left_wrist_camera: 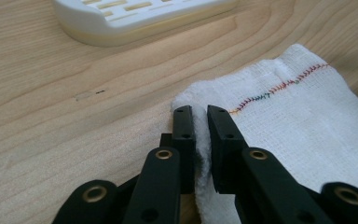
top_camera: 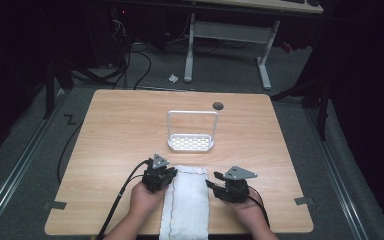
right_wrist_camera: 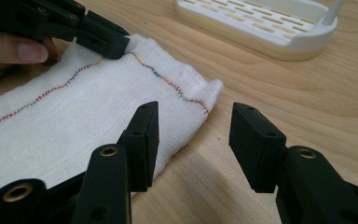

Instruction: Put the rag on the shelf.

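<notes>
Left gripper: lower centre of the left gripper view, jaws clenched on a pinched fold at the far left corner of the white cloth.
Right gripper: lower centre of the right gripper view, jaws released and spread — nothing between the pads.
Key relation: the cloth's right edge lies under the right gripper's left jaw; the far right corner sits ahead of the gap and slightly toward the left jaw, not yet between the pads.
Cloth position: bottom centre of the high view, flat on the wooden table, between the two hands; near end runs to the table's front edge.
Long axis: near-to-far, along the coloured stitching.
Nearer hand: judged the right — the free corner is just beside its jaws.
Farther off: white slotted rack, centre of the high view, apart from the cloth's far edge.
</notes>
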Demonstrator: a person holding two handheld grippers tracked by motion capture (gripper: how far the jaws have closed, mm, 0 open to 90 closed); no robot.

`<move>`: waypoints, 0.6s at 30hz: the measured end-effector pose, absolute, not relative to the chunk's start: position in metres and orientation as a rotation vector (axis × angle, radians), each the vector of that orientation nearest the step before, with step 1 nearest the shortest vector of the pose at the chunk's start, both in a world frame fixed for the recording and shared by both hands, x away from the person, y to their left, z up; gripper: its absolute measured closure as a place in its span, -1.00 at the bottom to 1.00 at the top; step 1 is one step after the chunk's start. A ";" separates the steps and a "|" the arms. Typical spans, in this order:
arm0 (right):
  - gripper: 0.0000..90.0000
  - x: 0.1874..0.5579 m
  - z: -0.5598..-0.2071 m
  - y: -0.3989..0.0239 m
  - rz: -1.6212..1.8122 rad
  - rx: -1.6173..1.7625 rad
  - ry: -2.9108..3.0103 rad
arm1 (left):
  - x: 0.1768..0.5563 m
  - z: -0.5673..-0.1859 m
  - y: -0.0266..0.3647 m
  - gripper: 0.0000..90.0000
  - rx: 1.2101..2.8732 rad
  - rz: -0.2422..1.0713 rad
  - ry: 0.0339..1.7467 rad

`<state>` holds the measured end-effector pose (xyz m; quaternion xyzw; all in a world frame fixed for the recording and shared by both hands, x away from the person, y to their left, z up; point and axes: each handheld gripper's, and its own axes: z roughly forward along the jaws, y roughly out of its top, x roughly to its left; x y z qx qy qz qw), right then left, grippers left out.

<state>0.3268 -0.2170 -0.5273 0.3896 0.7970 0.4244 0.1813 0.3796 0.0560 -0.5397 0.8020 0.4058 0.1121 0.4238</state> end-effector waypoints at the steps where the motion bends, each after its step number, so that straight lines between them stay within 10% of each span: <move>1: 0.15 0.328 -0.528 -0.216 1.195 1.102 2.257 | 0.380 -0.540 0.058 0.83 1.994 0.260 1.025; 18: 0.17 0.361 -0.528 -0.175 1.021 1.207 2.330 | 0.378 -0.540 0.066 0.85 1.929 0.231 1.028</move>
